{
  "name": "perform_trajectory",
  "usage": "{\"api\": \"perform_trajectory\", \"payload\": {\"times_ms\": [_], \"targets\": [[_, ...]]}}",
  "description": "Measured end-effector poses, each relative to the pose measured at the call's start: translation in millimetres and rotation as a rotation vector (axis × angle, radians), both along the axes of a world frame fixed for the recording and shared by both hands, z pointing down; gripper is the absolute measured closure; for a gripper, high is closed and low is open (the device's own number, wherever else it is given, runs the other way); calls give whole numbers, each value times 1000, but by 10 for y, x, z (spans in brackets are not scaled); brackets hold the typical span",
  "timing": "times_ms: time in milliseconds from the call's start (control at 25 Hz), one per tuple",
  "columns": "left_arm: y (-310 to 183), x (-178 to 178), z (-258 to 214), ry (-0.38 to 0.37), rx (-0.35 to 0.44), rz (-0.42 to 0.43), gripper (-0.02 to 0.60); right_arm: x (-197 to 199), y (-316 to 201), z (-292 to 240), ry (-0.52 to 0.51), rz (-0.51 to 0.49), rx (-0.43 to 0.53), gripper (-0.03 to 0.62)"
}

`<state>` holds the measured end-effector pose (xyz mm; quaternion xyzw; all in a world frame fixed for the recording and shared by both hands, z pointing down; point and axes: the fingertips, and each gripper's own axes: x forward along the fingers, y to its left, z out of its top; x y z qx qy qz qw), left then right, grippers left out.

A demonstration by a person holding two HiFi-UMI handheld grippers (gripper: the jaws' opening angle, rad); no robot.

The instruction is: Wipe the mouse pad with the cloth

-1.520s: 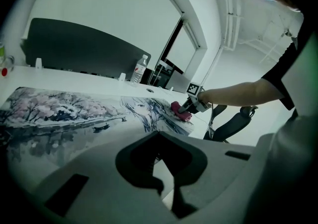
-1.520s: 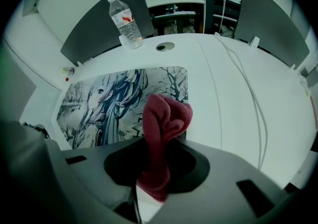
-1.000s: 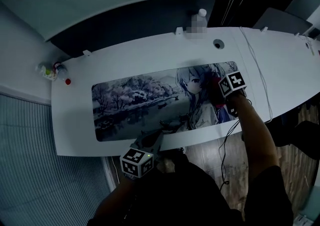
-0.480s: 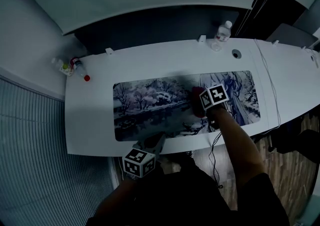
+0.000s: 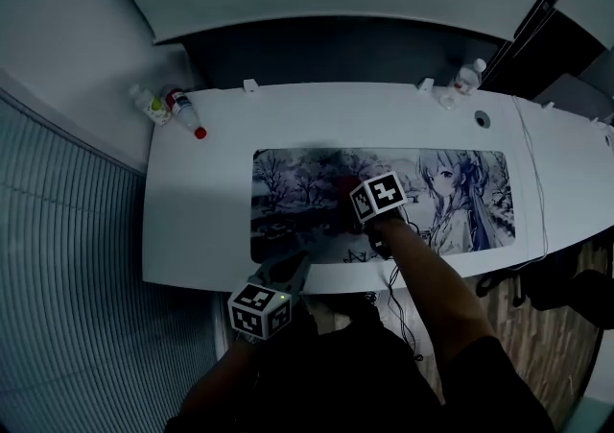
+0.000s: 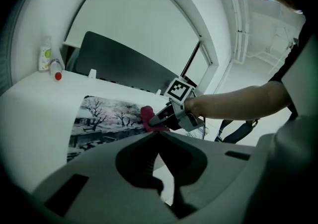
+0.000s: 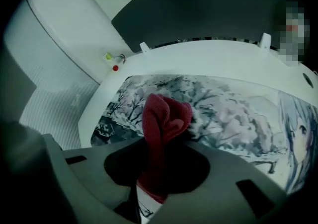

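As I read the head view from the left, I count two small bottles, one green-labelled (image 5: 152, 105) and one red-capped (image 5: 184, 112), standing together on the far left corner of the white tabletop (image 5: 197, 220). My left gripper (image 5: 294, 266) sits at the near edge, just short of the pad, its jaws closed together with nothing between them. One mouse pad (image 5: 288, 186) lies lengthwise along the tabletop, printed with wintry trees on the left and an anime figure on the right. My right gripper (image 5: 349, 197) is over the tree half, jaws clamped on the one red cloth (image 7: 164, 116), whose bunched end sits on the print. Further right, one clear bottle (image 5: 467, 76) stands at the far edge near a round cable hole (image 5: 482, 119), and one white cable (image 5: 533, 193) crosses the tabletop. A dark panel (image 5: 336, 52) runs behind; ribbed grey surface shows left, wood floor (image 5: 499, 316) right.
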<state>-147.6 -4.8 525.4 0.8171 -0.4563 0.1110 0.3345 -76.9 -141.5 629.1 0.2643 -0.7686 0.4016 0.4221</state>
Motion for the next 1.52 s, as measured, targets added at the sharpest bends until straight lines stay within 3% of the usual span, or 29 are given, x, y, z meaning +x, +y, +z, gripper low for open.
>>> {"api": "perform_trajectory", "payload": {"times_ms": [440,640,1000,1200,1520], "targets": [[290,-835,74,-13,-14,-93,575,-1351,375,-1,-73,-117,-9,484],[371,-1101,93,-15,-12,-102,575,-1777,495,-4,-88,-150,1,484],[385,-1251,89,1,-4,-72,575,-1832,514,-26,-122,-78,-4,484],[335,-1208,65,15,1,-39,575,-1835,493,-87,-190,-16,-16,482],[240,-1090,93,13,-2,0,575,-1777,42,-185,-195,52,14,482]]}}
